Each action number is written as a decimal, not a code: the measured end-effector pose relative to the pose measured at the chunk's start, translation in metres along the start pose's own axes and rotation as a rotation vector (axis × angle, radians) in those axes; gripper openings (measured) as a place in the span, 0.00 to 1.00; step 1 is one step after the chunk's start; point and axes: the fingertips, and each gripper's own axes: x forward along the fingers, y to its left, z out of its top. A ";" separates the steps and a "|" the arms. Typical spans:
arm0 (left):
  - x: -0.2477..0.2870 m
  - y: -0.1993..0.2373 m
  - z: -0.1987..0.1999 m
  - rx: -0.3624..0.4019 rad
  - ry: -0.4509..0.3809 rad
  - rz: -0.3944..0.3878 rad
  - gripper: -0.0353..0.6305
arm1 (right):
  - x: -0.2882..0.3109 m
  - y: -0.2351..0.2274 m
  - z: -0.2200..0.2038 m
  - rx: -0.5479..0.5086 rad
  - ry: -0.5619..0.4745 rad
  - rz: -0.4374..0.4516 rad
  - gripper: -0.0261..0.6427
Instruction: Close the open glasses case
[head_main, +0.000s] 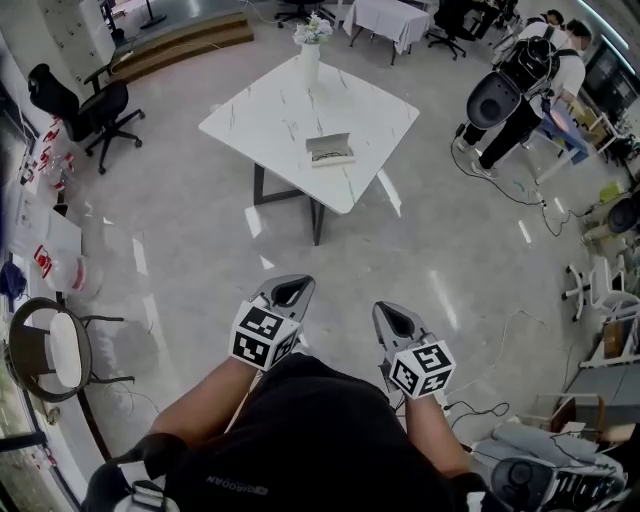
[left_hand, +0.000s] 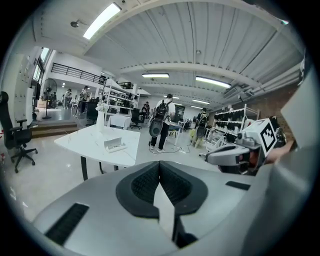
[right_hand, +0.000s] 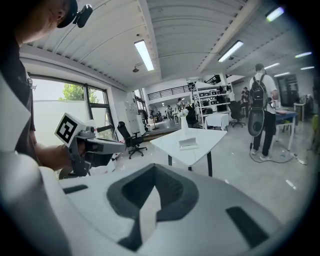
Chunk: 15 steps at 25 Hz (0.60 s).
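The open glasses case (head_main: 330, 150) lies on a white marble-look table (head_main: 262, 112), far ahead of me across the floor. It is small in the left gripper view (left_hand: 114, 145) and in the right gripper view (right_hand: 188, 144). My left gripper (head_main: 287, 291) and right gripper (head_main: 392, 318) are held side by side close to my body, well short of the table. Both point forward and a little down. In their own views the left gripper (left_hand: 160, 163) and the right gripper (right_hand: 154, 165) have their pads together with nothing between them.
A white vase with flowers (head_main: 310, 55) stands at the table's far corner. A black office chair (head_main: 92, 110) is at the left and a round seat (head_main: 52, 350) at the near left. A person with a backpack (head_main: 528, 82) stands at the right, among cables and equipment.
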 end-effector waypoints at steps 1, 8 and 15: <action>0.003 0.006 0.001 0.002 0.002 0.000 0.06 | 0.006 -0.001 0.002 0.001 0.002 -0.002 0.04; 0.013 0.028 0.000 -0.022 0.015 -0.009 0.06 | 0.028 -0.004 0.005 -0.005 0.035 0.000 0.04; 0.027 0.041 0.002 -0.036 0.025 0.002 0.06 | 0.055 -0.018 0.017 0.000 0.044 0.031 0.04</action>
